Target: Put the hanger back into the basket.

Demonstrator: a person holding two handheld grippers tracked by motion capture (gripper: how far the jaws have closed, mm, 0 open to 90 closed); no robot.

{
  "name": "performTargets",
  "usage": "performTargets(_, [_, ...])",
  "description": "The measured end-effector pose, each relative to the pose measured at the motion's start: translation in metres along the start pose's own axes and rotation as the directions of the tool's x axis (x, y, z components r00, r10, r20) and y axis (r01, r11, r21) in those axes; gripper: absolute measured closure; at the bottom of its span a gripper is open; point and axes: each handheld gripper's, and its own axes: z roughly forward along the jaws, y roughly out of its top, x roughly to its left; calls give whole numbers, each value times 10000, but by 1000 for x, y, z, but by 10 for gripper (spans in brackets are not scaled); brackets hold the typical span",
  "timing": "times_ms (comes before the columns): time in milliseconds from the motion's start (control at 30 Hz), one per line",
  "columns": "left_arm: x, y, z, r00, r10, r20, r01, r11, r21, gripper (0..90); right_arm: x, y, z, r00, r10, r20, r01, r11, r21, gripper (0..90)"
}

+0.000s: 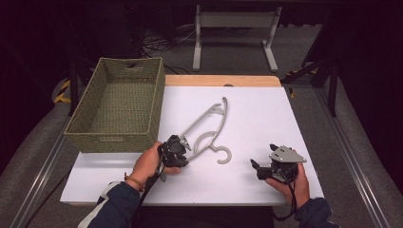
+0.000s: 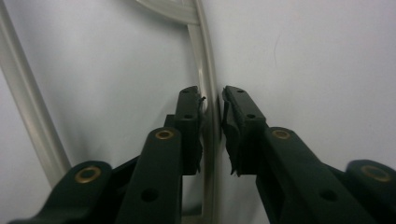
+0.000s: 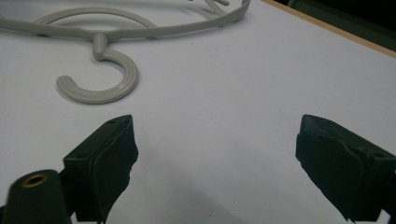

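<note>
The left gripper (image 1: 177, 151) is at the near left end of the grey plastic hanger (image 1: 209, 127), and its two black jaws are closed on one thin bar of it. In the left gripper view the bar (image 2: 211, 116) runs straight up between the two jaws, and both pads (image 2: 200, 122) press against it from the sides. A second bar of the hanger (image 2: 28, 107) goes diagonally at the left side of that view. The left hand (image 1: 148, 164) holds this gripper from behind, with a dark sleeve and a thin band at the wrist.

The right gripper (image 1: 259, 167) is near the front right part of the table, well apart from the hanger, and it carries a grey three-cornered plate (image 1: 286, 155) on top. Its jaws stand wide apart, and between them there is only the white surface in the right gripper view. The right hand (image 1: 291, 183) grips it from below, and a black cable goes down along the wrist.

The hanger lies flat on the white table top (image 1: 266, 114), about in the middle, and goes diagonally from the near left to the far right. Its hook (image 3: 100, 77) points toward the person and lies in front of the right gripper's left jaw, not touching it.

A woven green basket (image 1: 119, 105) stands at the far left corner of the table, just beside the hanger's far arm. Behind the table a white metal frame (image 1: 235, 35) stands on the grey floor.
</note>
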Motion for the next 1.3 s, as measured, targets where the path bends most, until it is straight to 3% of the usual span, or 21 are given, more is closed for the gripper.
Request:
performTargets(167, [2, 6, 3, 9997, -162, 206, 161, 9998, 75, 713, 1, 0, 2, 10000, -56, -77, 57, 9999, 99, 126])
performTargets(300, [1, 6, 3, 9998, -207, 33, 206, 9998, 42, 769, 1, 0, 3, 9999, -52, -117, 54, 9998, 174, 126])
performTargets(433, [-5, 8, 4, 9990, -56, -447, 61, 9999, 120, 810, 2, 0, 4, 9998, -94, -154, 98, 9997, 239, 126])
performTargets(533, [-5, 5, 4, 9990, -74, -442, 66, 9998, -180, 819, 3, 0, 4, 9998, -130, -165, 134, 9996, 240, 126])
performTargets(667, [-10, 4, 4, 9962, 125, -858, -153, 9993, -327, 824, 1, 1, 3, 9999, -67, -133, 70, 9998, 193, 126])
performTargets(833, [-9, 4, 6, 9918, -215, -1259, 104, 9961, -878, 824, -2, 0, 2, 9999, 62, -80, -61, 9999, 115, 126])
performTargets(967, [-11, 3, -2, 9896, -296, -1405, 78, 9881, -1534, 824, -5, 0, -1, 9997, 226, 57, -226, 9997, -31, 127])
performTargets(1067, [-12, 2, -12, 9871, -393, -1552, 60, 9778, -2095, 825, -8, 0, -1, 9991, 411, 141, -410, 9991, -126, 127])
performTargets(1100, [-14, 2, -17, 9851, -456, -1657, 49, 9711, -2385, 825, -9, 0, -2, 9989, 448, 136, -447, 9989, -140, 127])
performTargets(1200, [-15, 1, -26, 9833, -510, -1749, 7, 9610, -2764, 825, -11, 0, -3, 9983, 542, 191, -539, 9984, -198, 127])
performTargets(1233, [-15, 1, -26, 9833, -510, -1749, 7, 9610, -2764, 825, -11, 0, -3, 9983, 542, 191, -539, 9984, -198, 127])
performTargets(1300, [-17, 0, -35, 9810, -507, -1871, -97, 9511, -3088, 825, -11, 0, -3, 9982, 572, 198, -567, 9980, -266, 127])
